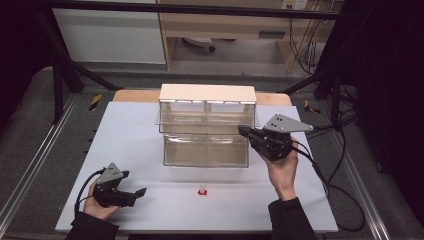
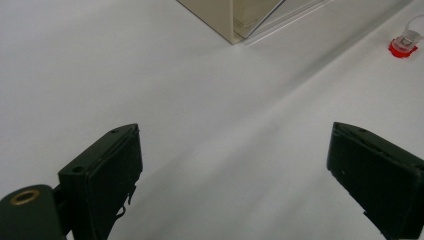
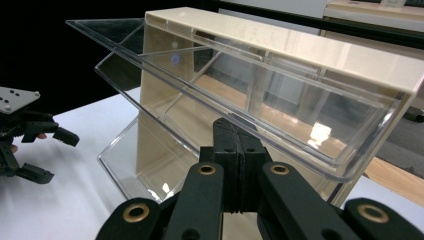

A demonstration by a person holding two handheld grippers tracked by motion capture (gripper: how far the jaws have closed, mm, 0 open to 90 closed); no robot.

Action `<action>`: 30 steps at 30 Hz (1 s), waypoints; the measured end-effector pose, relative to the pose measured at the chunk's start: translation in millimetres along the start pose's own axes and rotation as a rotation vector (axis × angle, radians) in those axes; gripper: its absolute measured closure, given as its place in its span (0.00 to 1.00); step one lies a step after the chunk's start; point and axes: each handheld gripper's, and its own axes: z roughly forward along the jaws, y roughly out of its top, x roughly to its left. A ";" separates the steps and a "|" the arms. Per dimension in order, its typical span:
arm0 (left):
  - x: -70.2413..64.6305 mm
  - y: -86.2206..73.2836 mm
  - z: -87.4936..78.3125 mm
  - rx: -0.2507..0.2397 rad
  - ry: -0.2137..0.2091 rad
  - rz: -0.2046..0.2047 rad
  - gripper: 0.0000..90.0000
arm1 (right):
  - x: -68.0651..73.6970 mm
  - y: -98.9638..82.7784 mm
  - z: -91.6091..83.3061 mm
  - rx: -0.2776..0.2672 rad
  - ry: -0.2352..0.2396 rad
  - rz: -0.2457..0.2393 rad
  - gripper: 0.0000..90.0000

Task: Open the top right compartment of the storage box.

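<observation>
A beige-framed bin [image 1: 207, 92] stands at the back of the white board, with its upper clear drawer [image 1: 207, 117] and lower clear drawer [image 1: 205, 150] both tipped out. My right gripper [image 1: 243, 131] is shut with nothing seen between its jaws. Its tips sit at the right end of the upper drawer [image 3: 250, 95], under the front lip; contact is unclear. My left gripper [image 1: 135, 182] rests low at the front left, open and empty [image 2: 235, 170]. A small red cap [image 1: 202, 192] with a clear piece on it [image 2: 402, 46] lies in front of the bin.
The white board [image 1: 125, 140] covers the table; its front edge is close to both forearms. Black cables [image 1: 340, 165] trail off the right side. A metal frame and floor rails surround the table.
</observation>
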 end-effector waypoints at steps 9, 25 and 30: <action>-0.2 0.2 0.0 -0.001 -0.001 -0.001 0.08 | -5.4 9.2 0.3 0.001 -0.019 -0.010 1.00; -0.9 -0.2 0.2 0.004 -0.005 0.004 0.08 | -9.7 23.6 1.1 -0.014 -0.031 -0.031 1.00; -0.5 -0.1 -0.6 0.003 -0.003 0.002 0.08 | -11.0 25.5 2.5 -0.016 -0.036 -0.030 1.00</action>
